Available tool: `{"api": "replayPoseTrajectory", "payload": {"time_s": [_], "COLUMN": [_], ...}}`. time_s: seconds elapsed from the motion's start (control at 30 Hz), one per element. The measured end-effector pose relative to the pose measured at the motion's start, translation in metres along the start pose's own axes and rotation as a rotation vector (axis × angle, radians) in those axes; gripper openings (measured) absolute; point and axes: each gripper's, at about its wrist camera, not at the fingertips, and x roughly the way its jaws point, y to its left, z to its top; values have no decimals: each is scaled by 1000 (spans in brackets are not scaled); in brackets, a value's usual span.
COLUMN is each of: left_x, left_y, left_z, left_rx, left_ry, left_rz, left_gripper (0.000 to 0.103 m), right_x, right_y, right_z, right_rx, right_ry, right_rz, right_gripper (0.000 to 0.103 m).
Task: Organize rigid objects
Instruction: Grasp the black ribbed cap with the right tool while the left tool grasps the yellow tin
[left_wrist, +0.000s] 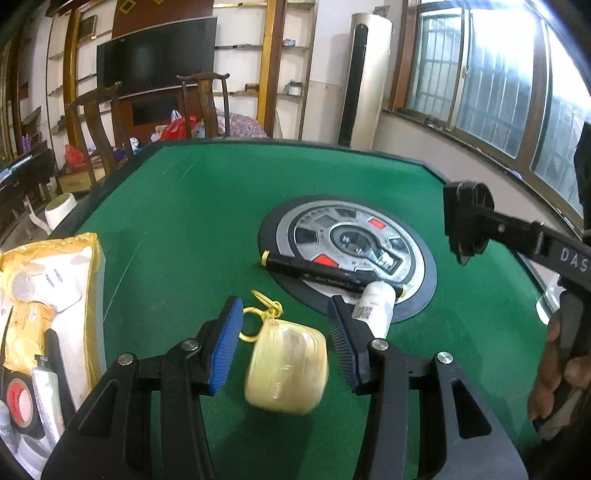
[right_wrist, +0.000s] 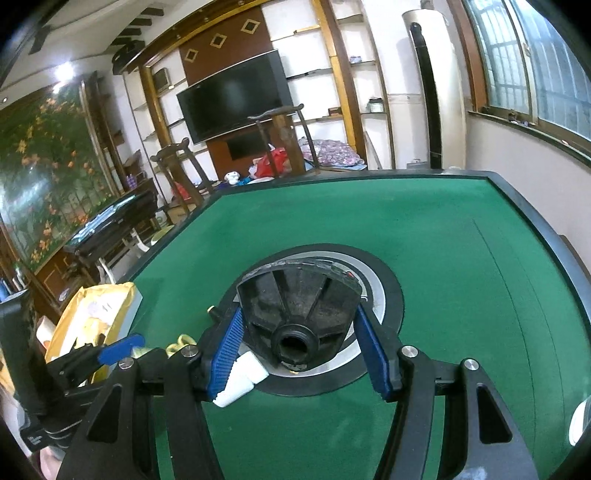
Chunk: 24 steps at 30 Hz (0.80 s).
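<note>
Holding a black fan-shaped part (right_wrist: 299, 314) clamped in the right gripper (right_wrist: 299, 332) jaws, lifted above the counter's round hub (left_wrist: 421, 299). Left gripper (left_wrist: 286, 332) jaws apart, straddling a yellow case (left_wrist: 286, 369) near the hub, likely next.

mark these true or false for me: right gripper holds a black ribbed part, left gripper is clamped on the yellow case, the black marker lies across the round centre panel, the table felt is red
1. The right gripper holds a black ribbed part. True.
2. The left gripper is clamped on the yellow case. False: the case sits between the pads, but gaps show on both sides.
3. The black marker lies across the round centre panel. True.
4. The table felt is red. False: it is green.
</note>
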Motion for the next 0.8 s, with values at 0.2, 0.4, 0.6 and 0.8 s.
{"api": "replayPoseTrajectory", "payload": {"time_s": [0.2,0.4,0.6,0.8], "left_x": [17,24,18,19], "left_y": [-2,-14,-17,-15], "left_z": [-5,-13,-17,-17], "left_rx": [8,83,132,153], "left_ry": [104,146,122,118], "left_rz": [4,83,172,197], "left_gripper": [46,60,66,71], "right_x": [1,1,2,5], "right_y": [-4,-7,-8,-8], "right_z": [-2,-4,-4,-6], "right_rx": [10,22,23,30], "right_ry": [11,19,23,31], "right_rz": [-2,-5,-5,-3], "right_gripper": [55,55,55,55]}}
